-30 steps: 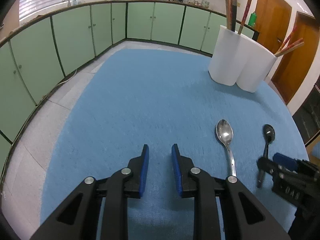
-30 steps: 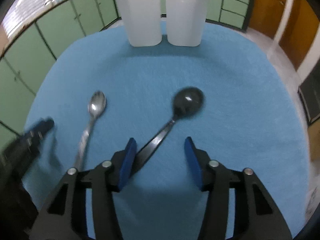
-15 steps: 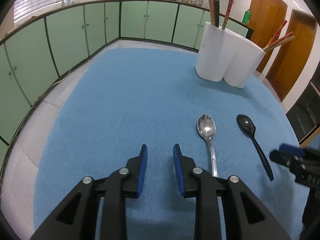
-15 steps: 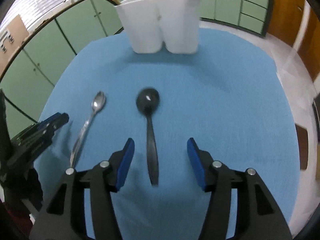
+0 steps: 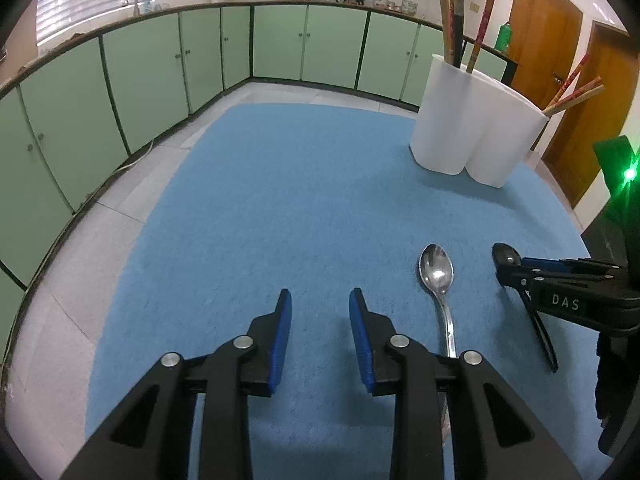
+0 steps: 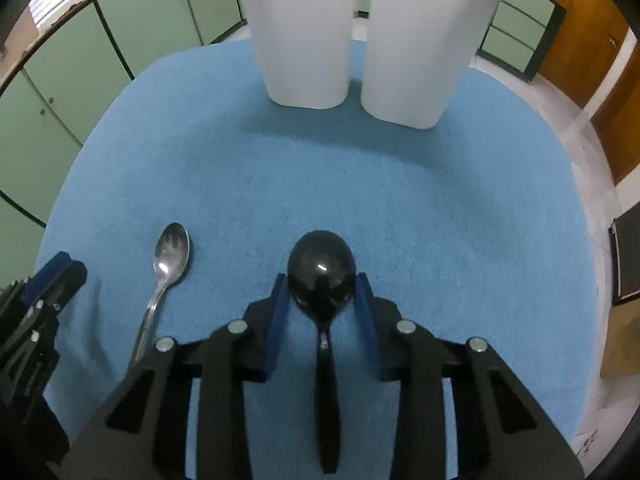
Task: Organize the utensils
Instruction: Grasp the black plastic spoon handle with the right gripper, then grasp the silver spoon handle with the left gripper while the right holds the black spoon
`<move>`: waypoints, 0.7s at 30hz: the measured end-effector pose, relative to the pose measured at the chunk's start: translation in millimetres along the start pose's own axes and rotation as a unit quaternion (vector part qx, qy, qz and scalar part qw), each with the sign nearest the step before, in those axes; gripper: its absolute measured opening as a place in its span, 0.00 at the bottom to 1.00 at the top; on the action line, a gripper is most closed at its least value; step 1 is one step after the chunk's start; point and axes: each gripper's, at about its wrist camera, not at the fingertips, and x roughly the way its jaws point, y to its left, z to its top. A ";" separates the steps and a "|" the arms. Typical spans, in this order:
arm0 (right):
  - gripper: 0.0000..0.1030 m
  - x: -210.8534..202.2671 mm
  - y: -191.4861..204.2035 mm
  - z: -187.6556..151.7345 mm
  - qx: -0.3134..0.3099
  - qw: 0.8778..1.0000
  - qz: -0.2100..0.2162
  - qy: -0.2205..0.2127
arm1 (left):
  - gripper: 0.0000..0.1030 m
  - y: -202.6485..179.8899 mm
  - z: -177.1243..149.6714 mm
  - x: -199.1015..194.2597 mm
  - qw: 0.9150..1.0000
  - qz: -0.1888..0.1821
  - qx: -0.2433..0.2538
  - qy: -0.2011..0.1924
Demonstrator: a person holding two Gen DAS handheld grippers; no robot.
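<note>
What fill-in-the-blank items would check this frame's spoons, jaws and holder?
1. The right gripper has its open jaws on either side of the ____ spoon's bowl.
2. The silver spoon lies on the ____ mat.
3. The left gripper holds ____.
4. Chopsticks stand in the ____ holder.

Missing words: black; blue; nothing; white

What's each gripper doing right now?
Left gripper: open, empty.
Right gripper: open, straddling the black spoon, not clamped.
</note>
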 end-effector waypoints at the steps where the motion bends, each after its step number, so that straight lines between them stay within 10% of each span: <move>1: 0.31 -1.1 -1.5 -1.0 0.001 1.000 0.006 -0.004 | 0.29 -1.4 0.5 1.3 1.000 -0.002 0.001 0.002; 21: 0.31 -51.6 -71.8 -36.0 0.056 0.993 0.053 -0.085 | 0.36 -89.7 19.2 42.7 0.997 -0.034 0.060 0.030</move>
